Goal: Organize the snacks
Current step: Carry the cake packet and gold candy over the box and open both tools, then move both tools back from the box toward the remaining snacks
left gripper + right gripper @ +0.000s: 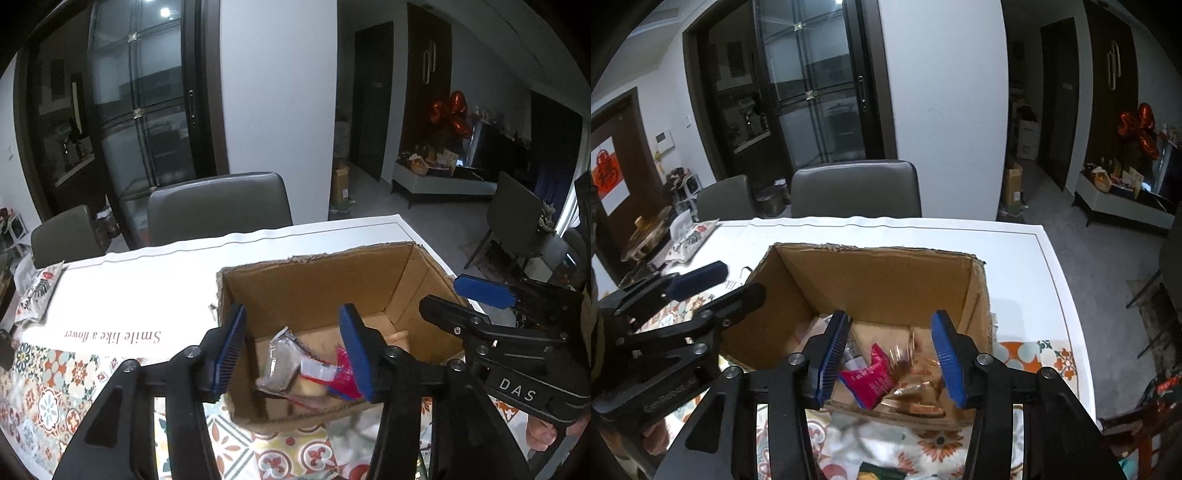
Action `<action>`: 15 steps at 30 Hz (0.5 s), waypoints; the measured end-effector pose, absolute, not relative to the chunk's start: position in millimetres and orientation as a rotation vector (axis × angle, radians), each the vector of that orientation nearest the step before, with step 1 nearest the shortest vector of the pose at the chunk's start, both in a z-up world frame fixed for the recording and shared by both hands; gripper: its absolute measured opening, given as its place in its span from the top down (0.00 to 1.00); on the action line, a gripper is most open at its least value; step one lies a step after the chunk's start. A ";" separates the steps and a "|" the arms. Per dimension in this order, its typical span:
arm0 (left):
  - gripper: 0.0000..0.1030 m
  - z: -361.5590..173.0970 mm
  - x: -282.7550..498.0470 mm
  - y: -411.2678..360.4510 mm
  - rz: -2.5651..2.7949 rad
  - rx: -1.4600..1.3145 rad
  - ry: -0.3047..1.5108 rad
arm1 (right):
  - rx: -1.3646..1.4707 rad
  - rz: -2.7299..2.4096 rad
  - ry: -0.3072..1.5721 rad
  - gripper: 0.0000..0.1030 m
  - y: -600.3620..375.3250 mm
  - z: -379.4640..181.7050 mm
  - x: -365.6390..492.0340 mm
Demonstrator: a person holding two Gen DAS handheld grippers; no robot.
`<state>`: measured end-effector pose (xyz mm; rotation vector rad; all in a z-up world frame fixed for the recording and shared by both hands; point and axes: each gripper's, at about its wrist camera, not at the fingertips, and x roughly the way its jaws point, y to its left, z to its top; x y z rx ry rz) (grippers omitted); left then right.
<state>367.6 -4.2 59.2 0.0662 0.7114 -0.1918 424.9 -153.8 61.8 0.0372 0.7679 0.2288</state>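
Note:
An open cardboard box (314, 280) stands on the table; it also shows in the right wrist view (879, 280). Inside lie snack packets: a grey one (279, 363), a red-and-white one (321, 371) and a magenta one (870, 380), with gold-wrapped pieces (916, 387) blurred beside it. My left gripper (293, 354) is open and empty above the box's near left side. My right gripper (892, 360) is open and empty above the box's near right side. Each gripper shows in the other's view: the right one (480, 295), the left one (713, 284).
A white snack bag (38, 291) lies at the table's far left, also in the right wrist view (689, 238). A patterned cloth (55, 391) covers the near table. Two grey chairs (218, 206) stand behind the table. A green packet edge (882, 472) lies at the bottom.

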 end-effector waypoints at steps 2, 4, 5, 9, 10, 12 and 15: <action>0.47 61.2 361.5 -2.4 -0.195 0.063 0.709 | 0.037 0.230 0.761 0.53 -154.0 63.5 417.5; 0.46 62.7 355.0 -0.9 -0.189 0.067 0.704 | 0.029 0.231 0.751 0.53 -153.5 65.5 410.5; 0.45 63.6 350.0 -0.8 -0.188 0.069 0.700 | 0.030 0.230 0.747 0.53 -153.6 66.4 406.7; 0.44 67.2 332.3 0.1 -0.196 0.070 0.686 | 0.041 0.239 0.724 0.53 -155.4 71.4 389.2; 0.44 67.9 325.8 0.1 -0.198 0.071 0.682 | 0.046 0.242 0.719 0.53 -155.6 72.4 385.0; 0.44 69.3 318.0 0.7 -0.202 0.073 0.675 | 0.049 0.246 0.710 0.53 -155.6 74.1 375.6; 0.43 70.2 302.2 1.6 -0.204 0.077 0.661 | 0.048 0.252 0.693 0.53 -154.7 76.7 361.5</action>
